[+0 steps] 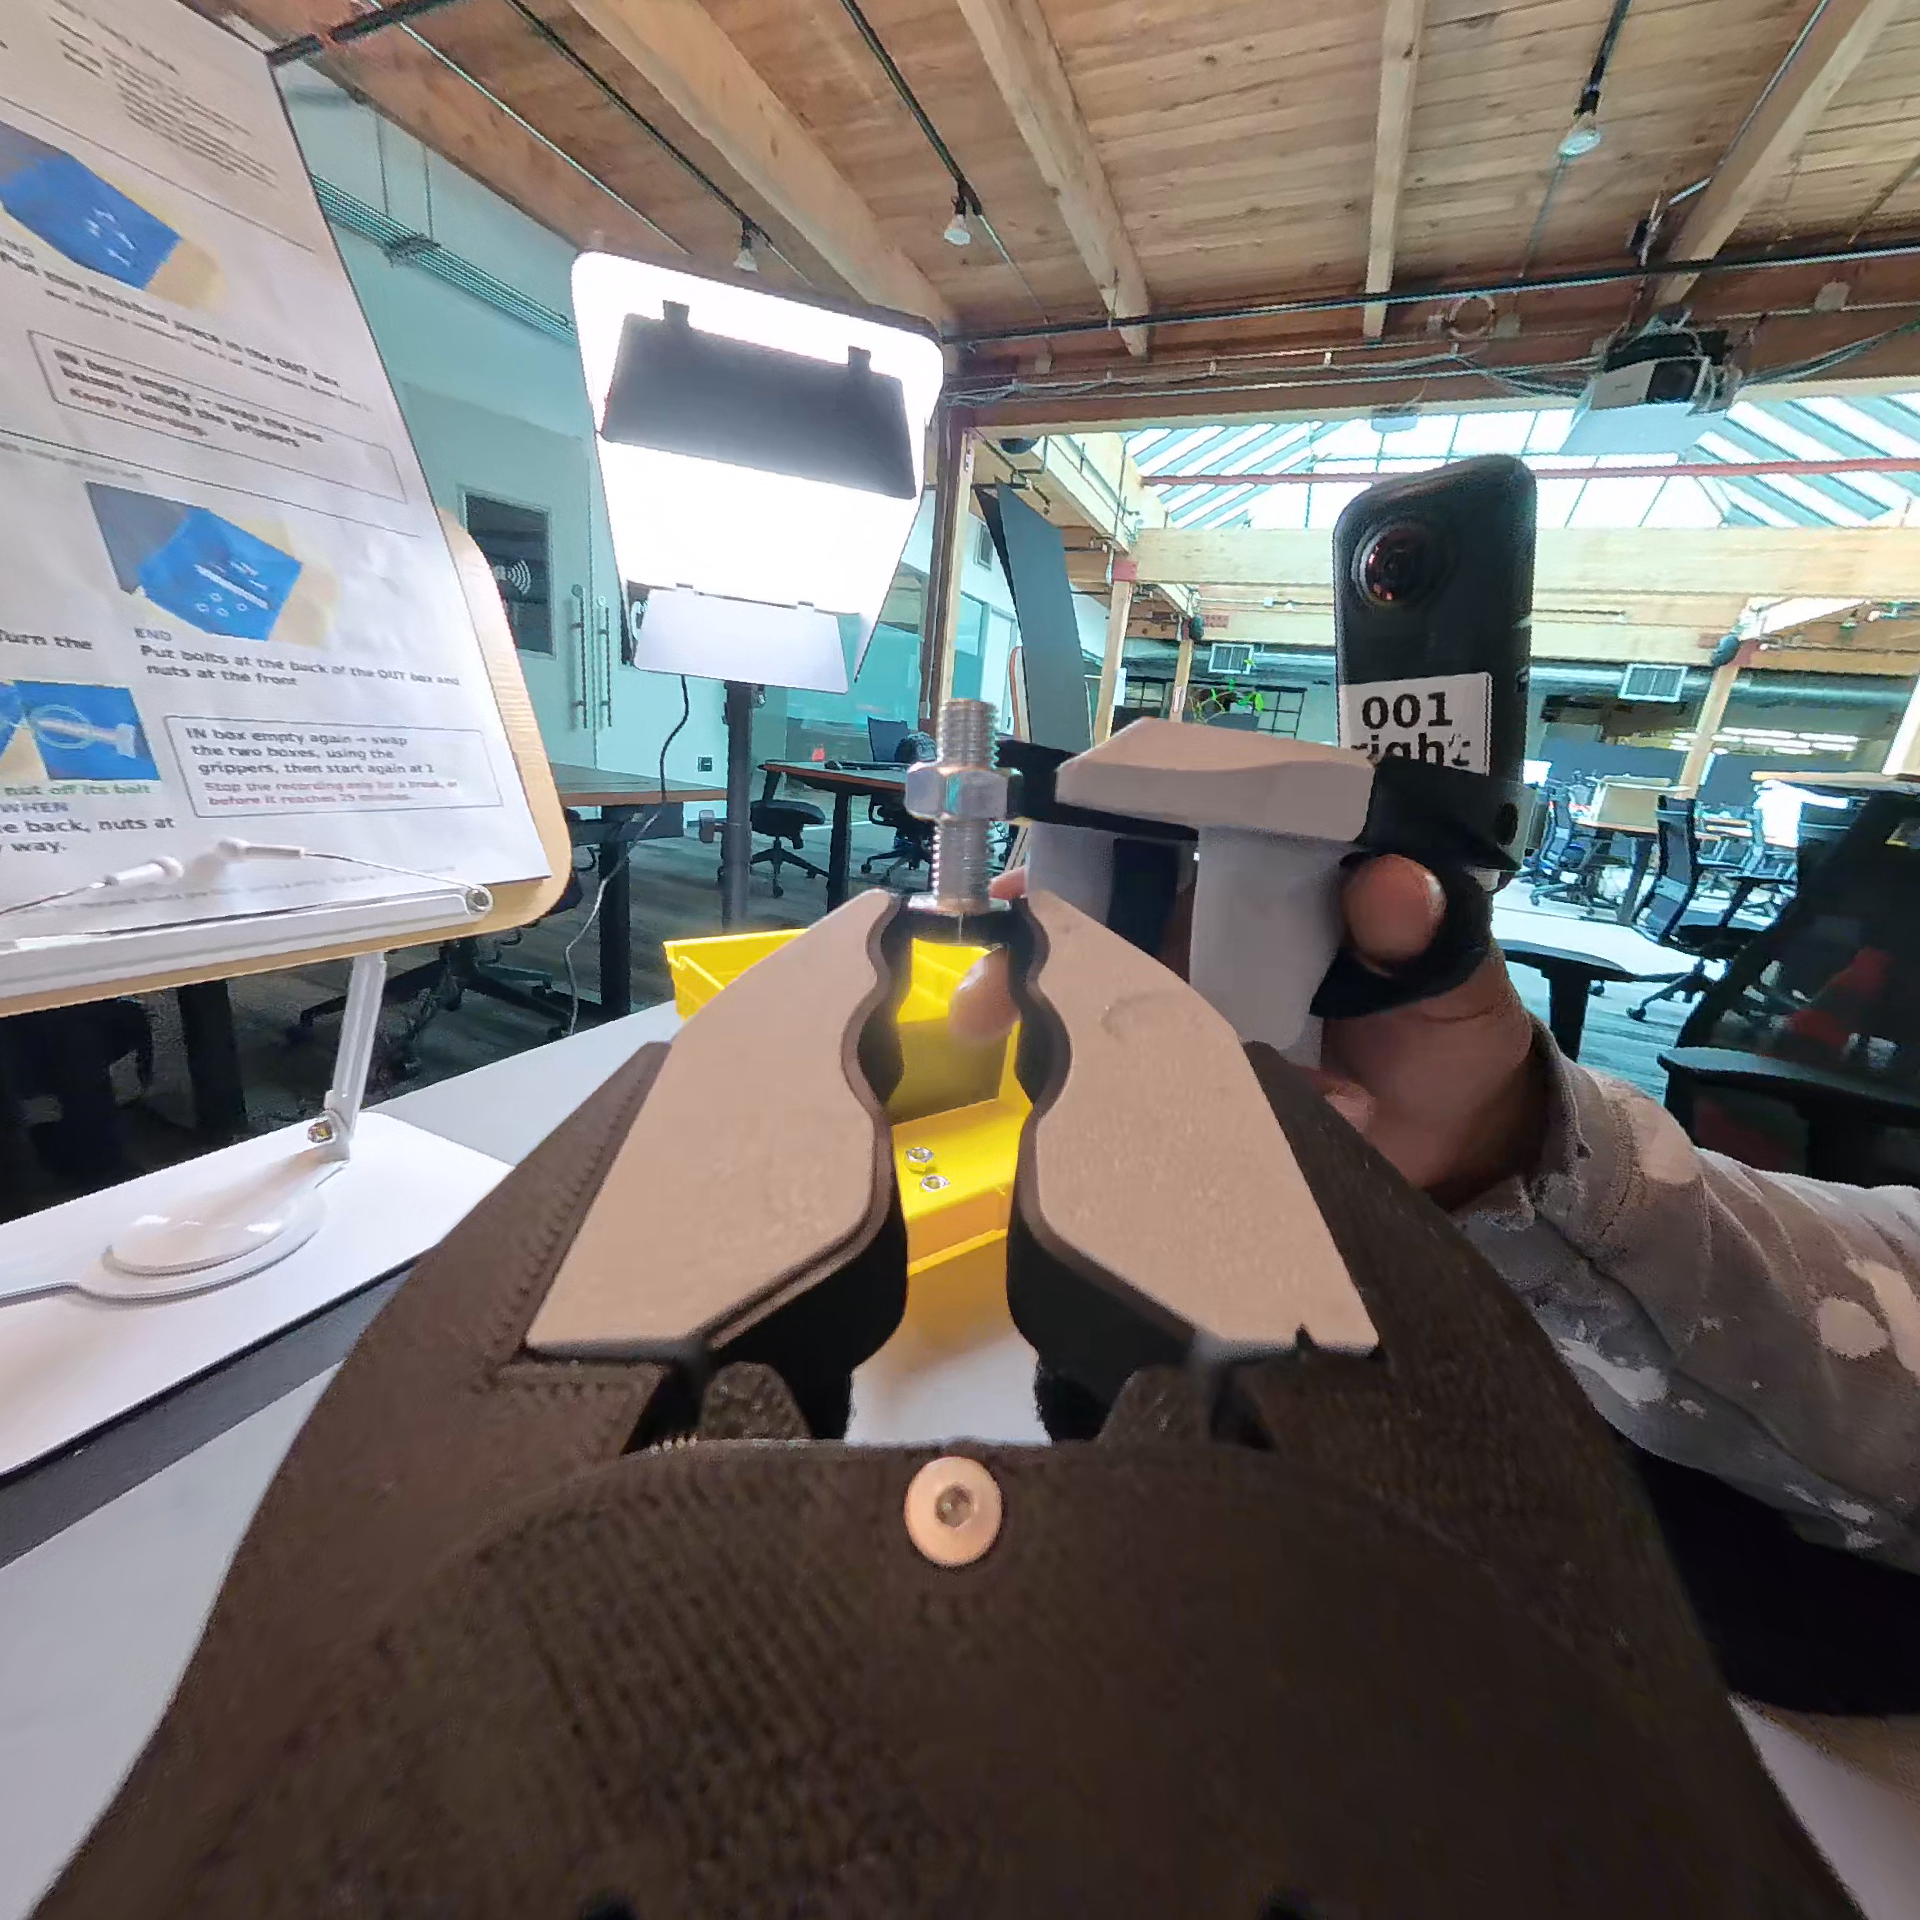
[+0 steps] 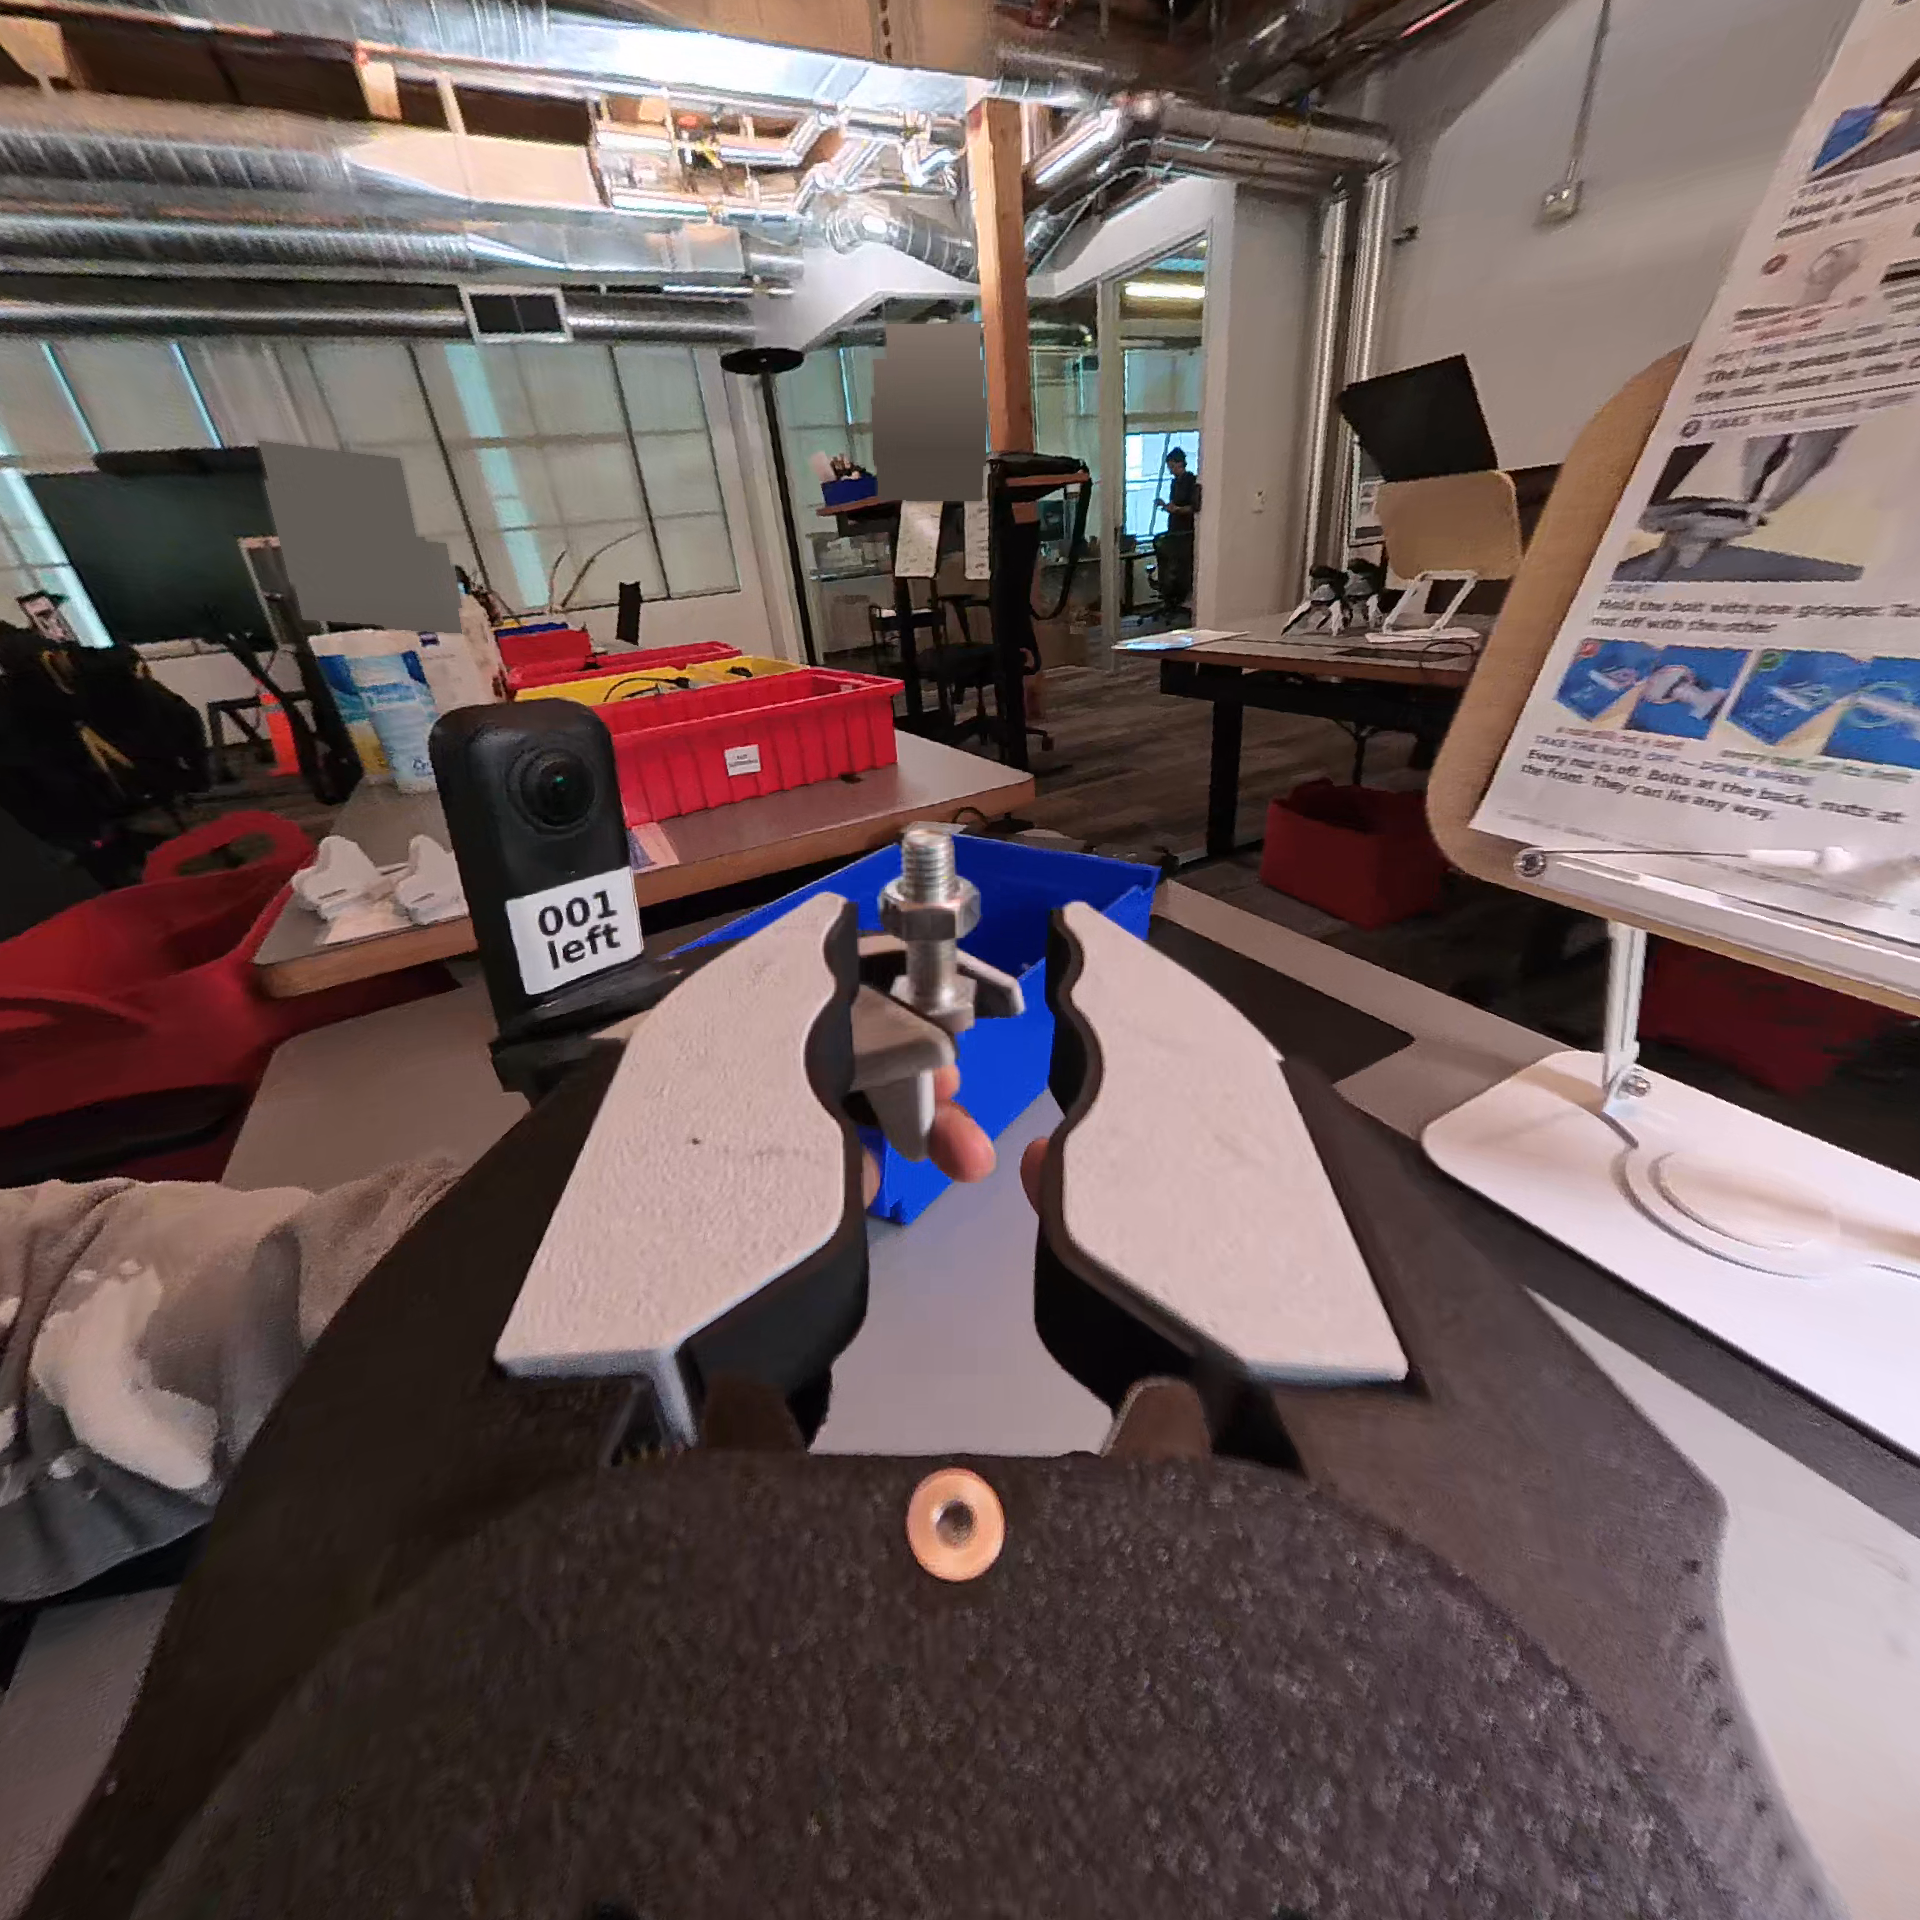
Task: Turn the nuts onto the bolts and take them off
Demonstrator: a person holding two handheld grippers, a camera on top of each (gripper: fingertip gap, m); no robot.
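**Right claw about to take the nut**

Yellow bin (image 1: 940, 1210): one, with two loose nuts (image 1: 925, 1166). Blue bin (image 2: 1049, 914): one. Left gripper (image 1: 951, 920) clamps one upright bolt (image 1: 964, 821) by its base — keep it steady. Right gripper (image 2: 951, 987) gapes wide; its tips flank the single nut (image 1: 951, 795) — close squarely on its flats, then twist.

Bolt upright between the two grippers, above the table

The nut (image 1: 954, 797) sits partway down the bolt (image 1: 963, 821); bins (image 1: 940, 1205) lie below on the table (image 1: 436, 1226), document stand (image 1: 249, 1195) alongside.

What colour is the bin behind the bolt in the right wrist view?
Blue bin, clearest in the right wrist view.
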